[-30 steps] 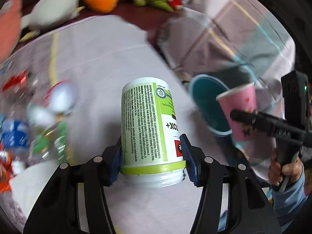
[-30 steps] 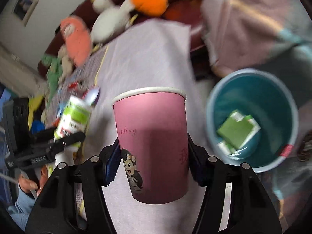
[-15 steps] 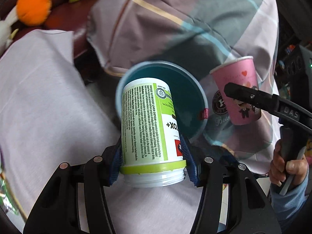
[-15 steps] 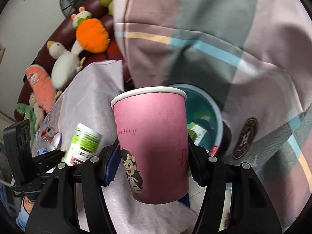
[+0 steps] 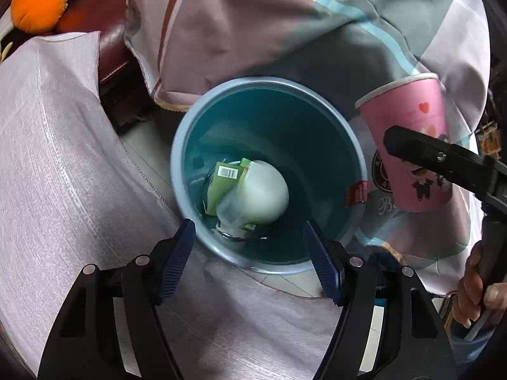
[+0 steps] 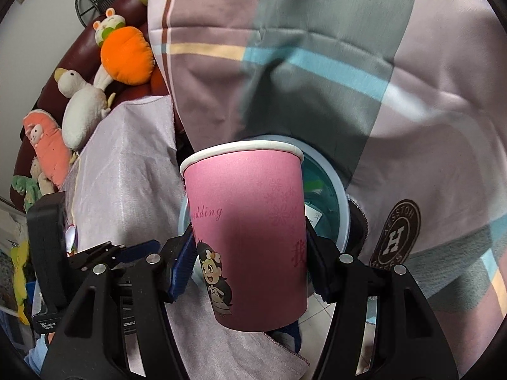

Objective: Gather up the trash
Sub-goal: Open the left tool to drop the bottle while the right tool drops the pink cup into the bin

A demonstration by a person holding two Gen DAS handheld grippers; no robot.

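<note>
My left gripper point(image 5: 248, 231) hovers over the teal bin point(image 5: 180, 145), jaws opening, with nothing between them. The white bottle with the green label point(image 5: 263, 190) is a blur inside the bin, lying on a green carton point(image 5: 221, 180). My right gripper point(image 6: 248, 253) is shut on a pink paper cup point(image 6: 247, 209) with a cartoon girl on it, held upright. In the left wrist view the cup point(image 5: 408, 145) hangs just right of the bin's rim. The right wrist view shows the bin point(image 6: 339, 202) mostly hidden behind the cup and the left gripper point(image 6: 126, 250) at lower left.
A plaid cloth point(image 5: 285, 31) drapes behind and right of the bin. A pale lilac tablecloth point(image 5: 63, 158) covers the surface on the left. Plush toys point(image 6: 126, 53) sit on a maroon sofa point(image 5: 104, 22) at the back. A hand point(image 5: 478, 285) holds the right gripper's handle.
My left gripper swung right from the table to above the bin, opened and let the bottle drop in. The right gripper carried the cup closer to the bin.
</note>
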